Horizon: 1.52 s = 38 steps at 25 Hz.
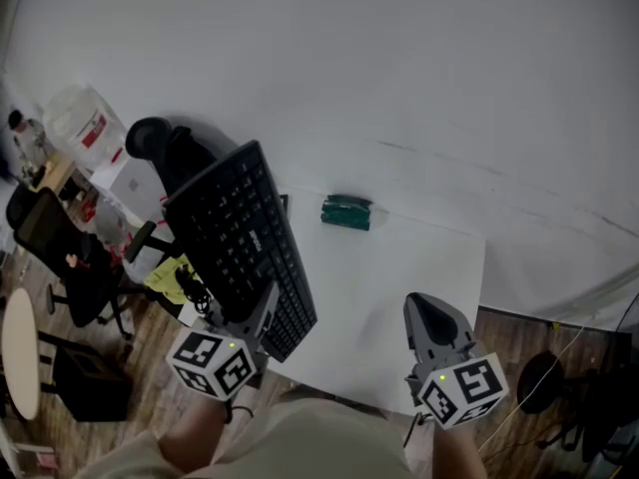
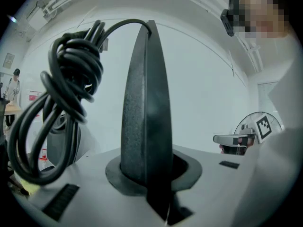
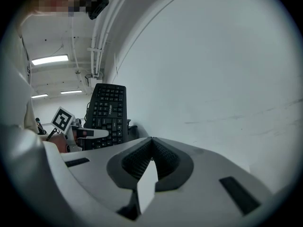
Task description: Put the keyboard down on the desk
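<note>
**A:** Left side status?

**B:** Left tool point(image 1: 262, 312) is clamped on the near end of the keyboard point(image 1: 240, 233). The board is in the air, tipped up on its long edge with the keys facing right, over the bench's point(image 1: 399, 287) left edge. Not down yet, by my read.

**A:** Cable?

**B:** Cable point(image 2: 71, 74) is bundled in a loose coil at the far end, left of the board. Round black jacket, looks rubbery. It could end up under the case.

**A:** Step?

**B:** Carry into placement. Next move calls for shifting right over bare top, rolling it keys-up, lowering it flat, then letting go.

**A:** Materials?

**B:** Board is a thin rigid slab of matte black plastic, with fine grain on the rounded edge. Bench top is flat, smooth and white, probably slick. There's a small green item point(image 1: 346, 212) at far middle. Can't tell what it is, but it's apart from the likely landing spot.

**A:** Right?

**B:** Right tool point(image 1: 424, 312) hovers over the near right of the bench. Jaws meet tip to tip with nothing between them. Pads are dark and ribbed.
</note>
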### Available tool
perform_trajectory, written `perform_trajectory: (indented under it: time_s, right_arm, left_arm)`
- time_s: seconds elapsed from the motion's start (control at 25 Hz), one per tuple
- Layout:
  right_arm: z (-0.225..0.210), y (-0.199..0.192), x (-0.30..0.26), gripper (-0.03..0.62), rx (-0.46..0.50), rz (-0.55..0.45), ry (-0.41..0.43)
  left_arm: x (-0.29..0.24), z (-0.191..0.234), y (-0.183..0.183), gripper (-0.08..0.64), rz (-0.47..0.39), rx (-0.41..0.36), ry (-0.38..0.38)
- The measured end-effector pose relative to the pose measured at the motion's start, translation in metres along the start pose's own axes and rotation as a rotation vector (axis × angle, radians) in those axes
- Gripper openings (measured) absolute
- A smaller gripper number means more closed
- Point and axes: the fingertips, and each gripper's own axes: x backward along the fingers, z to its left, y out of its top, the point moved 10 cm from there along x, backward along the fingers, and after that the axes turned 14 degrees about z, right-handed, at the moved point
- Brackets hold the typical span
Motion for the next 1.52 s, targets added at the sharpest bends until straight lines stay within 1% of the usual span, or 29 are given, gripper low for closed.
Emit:
perform_trajectory:
  time_s: [0.16,0.28,0.44,0.64,0.84,0.92,1.08,1.2,1.4,1.52]
  right_arm:
    - [0.008,0.006,-0.011,0.025,0.007,0.01,-0.024]
    - [0.013,0.013,-0.021,0.025,0.011,0.013,-0.054]
    - [0.026,0.022,-0.033,0.025,0.056,0.021,-0.112]
    - [0.034,0.025,-0.036,0.025,0.049,0.027,-0.156]
    - [0.038,0.021,-0.043,0.025,0.019,0.034,-0.185]
    - [0.04,0.018,-0.047,0.025,0.01,0.04,-0.183]
    - [0.035,0.011,-0.058,0.025,-0.029,0.065,-0.161]
    - [0.033,0.008,-0.067,0.025,-0.051,0.09,-0.158]
    - [0.026,-0.004,-0.085,0.025,-0.071,0.146,-0.164]
    - [0.02,-0.015,-0.097,0.025,-0.068,0.202,-0.192]
  left_arm:
    - [-0.003,0.019,0.003,0.086,0.006,0.028,-0.032]
    - [-0.008,0.033,0.008,0.086,0.032,0.017,-0.045]
    - [-0.015,0.053,0.009,0.086,0.069,0.005,-0.073]
    - [-0.023,0.067,0.006,0.086,0.102,0.01,-0.116]
    - [-0.031,0.081,0.005,0.086,0.12,0.012,-0.139]
    - [-0.037,0.087,0.001,0.086,0.138,0.043,-0.143]
    - [-0.058,0.097,-0.009,0.086,0.18,0.157,-0.181]
    - [-0.078,0.106,-0.02,0.086,0.228,0.233,-0.207]
    - [-0.114,0.114,-0.046,0.086,0.326,0.316,-0.219]
    - [-0.138,0.117,-0.063,0.086,0.374,0.387,-0.232]
